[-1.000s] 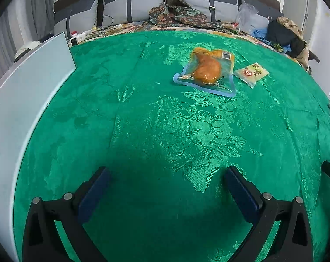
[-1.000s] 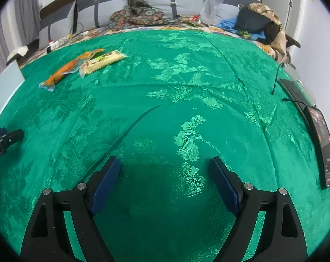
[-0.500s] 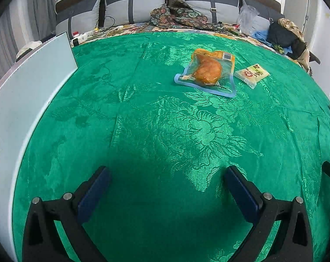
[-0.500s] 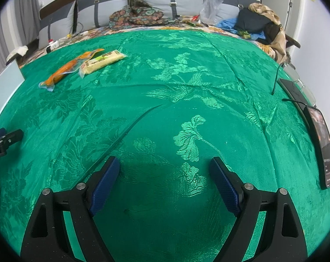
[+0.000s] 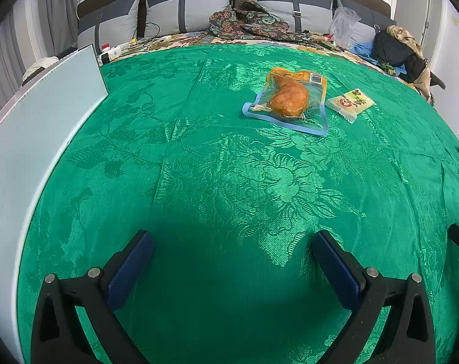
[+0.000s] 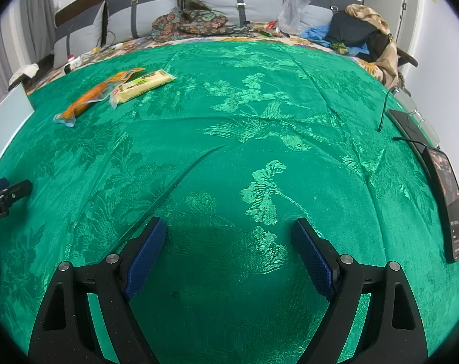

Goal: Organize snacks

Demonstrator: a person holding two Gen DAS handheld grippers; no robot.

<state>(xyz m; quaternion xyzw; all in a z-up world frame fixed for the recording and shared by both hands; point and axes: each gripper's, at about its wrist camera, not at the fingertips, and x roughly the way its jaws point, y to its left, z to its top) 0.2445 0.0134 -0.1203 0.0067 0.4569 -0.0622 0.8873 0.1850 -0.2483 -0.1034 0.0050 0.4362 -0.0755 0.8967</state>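
Both grippers, left gripper [image 5: 229, 261] and right gripper [image 6: 227, 247], hang wide open and empty over the green brocade cloth [image 5: 217, 182]; 2 snacks lie well ahead: clear vacuum pouch with orange drumstick [image 5: 288, 100], slippery, best pinched at its flat edge, beside a light, crinkly yellow-green sachet [image 5: 350, 103]

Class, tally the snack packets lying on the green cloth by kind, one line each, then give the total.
Chicken leg in clear pouch: 1
Yellow-green wrapped snack: 1
Total: 2, side by side on the green cloth, untouched by either gripper.
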